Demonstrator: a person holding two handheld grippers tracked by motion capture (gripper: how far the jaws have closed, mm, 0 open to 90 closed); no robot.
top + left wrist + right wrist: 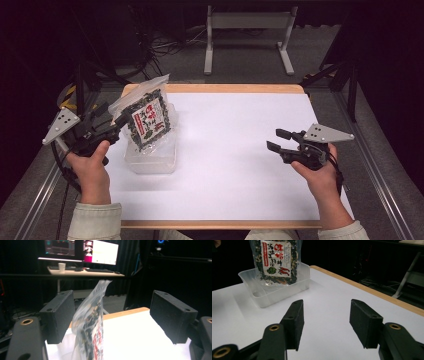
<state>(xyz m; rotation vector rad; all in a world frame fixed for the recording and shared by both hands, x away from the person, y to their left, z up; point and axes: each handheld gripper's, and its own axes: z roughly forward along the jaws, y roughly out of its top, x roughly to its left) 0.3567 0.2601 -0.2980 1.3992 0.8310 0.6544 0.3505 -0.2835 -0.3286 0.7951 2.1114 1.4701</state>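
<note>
Standing in the clear tub at ten o'clock, the seaweed packet leaned between your left gripper's parted jaws, ungrasped; you needed to back away slowly so it wouldn't topple, while your right gripper waited released at three o'clock

bag: top cut off by frame edge | label print: too small to read

My jaw pads: matt rough black foam. Bag glossy clear plastic, tub translucent plastic; table matt white, wood edge.
</note>
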